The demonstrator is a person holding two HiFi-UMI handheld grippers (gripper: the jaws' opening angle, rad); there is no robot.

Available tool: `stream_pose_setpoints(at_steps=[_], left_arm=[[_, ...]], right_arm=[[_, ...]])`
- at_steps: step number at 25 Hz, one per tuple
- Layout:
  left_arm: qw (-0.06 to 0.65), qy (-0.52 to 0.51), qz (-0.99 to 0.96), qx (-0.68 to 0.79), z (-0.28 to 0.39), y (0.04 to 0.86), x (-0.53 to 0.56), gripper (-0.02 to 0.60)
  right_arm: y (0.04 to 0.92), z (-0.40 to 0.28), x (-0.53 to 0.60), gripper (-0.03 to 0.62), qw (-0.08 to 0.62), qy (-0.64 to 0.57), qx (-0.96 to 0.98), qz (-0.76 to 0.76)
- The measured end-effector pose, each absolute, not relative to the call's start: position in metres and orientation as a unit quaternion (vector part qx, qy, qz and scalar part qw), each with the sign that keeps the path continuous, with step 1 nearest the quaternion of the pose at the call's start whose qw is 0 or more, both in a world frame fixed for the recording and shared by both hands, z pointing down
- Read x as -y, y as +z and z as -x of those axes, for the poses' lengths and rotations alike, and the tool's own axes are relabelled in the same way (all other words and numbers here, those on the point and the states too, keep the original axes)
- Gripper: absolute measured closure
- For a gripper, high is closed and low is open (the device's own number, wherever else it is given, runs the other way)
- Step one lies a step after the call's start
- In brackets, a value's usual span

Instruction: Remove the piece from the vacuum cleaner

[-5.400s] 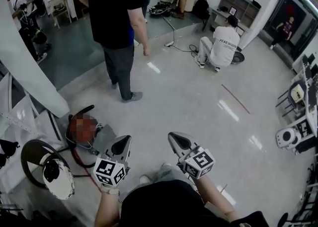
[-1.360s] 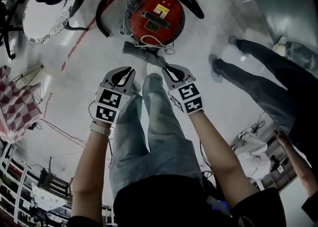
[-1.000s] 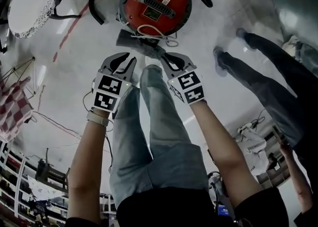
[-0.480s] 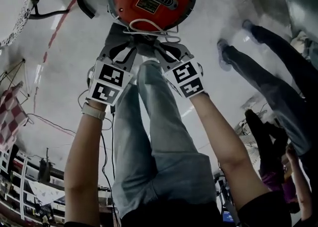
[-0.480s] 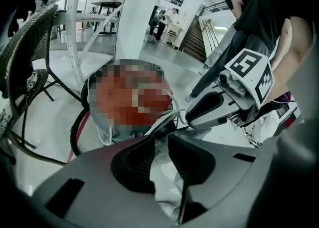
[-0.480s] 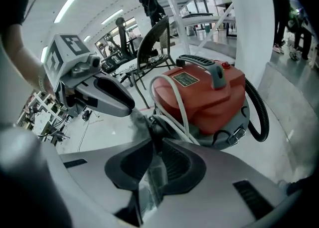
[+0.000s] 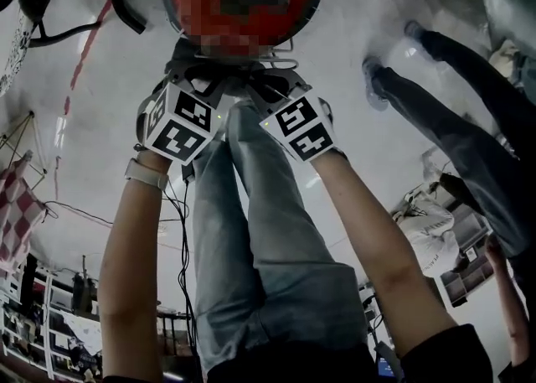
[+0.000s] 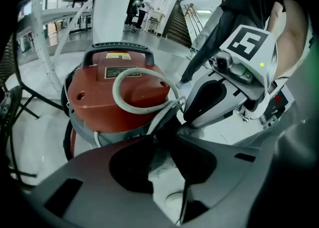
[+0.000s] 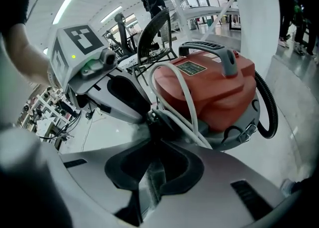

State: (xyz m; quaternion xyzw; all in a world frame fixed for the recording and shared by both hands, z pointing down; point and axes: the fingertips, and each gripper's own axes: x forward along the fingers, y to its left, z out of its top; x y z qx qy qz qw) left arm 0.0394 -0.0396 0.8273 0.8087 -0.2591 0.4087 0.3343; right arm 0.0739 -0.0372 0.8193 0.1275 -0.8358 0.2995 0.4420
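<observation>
The person's own legs in pale jeans (image 7: 251,230) and both bare forearms reach down toward a pale, glossy floor (image 7: 100,130) that throws back the ceiling lights. The left gripper (image 7: 208,81) and the right gripper (image 7: 266,86) sit just beside each other at the foot of the vacuum cleaner (image 8: 99,92). Each has its jaws drawn together at the tips, pinching the grey piece (image 9: 156,177), which lies on the floor against the machine's base. The right gripper's view shows the piece as a thin, fuzzy strip held between its pads.

The vacuum cleaner is a red drum with a grey lower rim, a white cord (image 8: 134,75) looped on its lid, a black handle (image 9: 209,48) across the top and a black hose (image 9: 266,107) curving off one side.

Beyond it, a red line (image 7: 92,33) crosses the floor. Another person's legs in dark trousers (image 7: 452,138) stand to the right, and a red-and-white checked cloth (image 7: 12,222) hangs at the left edge. Farther back are a white pillar (image 8: 114,7), a staircase (image 8: 177,22) and a black chair (image 9: 154,32).
</observation>
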Motion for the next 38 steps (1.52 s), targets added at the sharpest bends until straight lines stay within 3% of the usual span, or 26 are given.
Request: stream_pose_setpoints(at_steps=[16, 38], left_arm=[[0.223, 0.462, -0.841, 0.17, -0.042, 0.833, 0.028, 0.517], [0.272, 0.443, -0.828, 0.21, -0.029, 0.831, -0.012, 0.532]], right_arm=[[0.819, -0.071, 0.027, 0.542, 0.476, 0.236, 0.837, -0.133], [0.816, -0.061, -0.005, 0.542, 0.498, 0.206, 0.836, -0.103]])
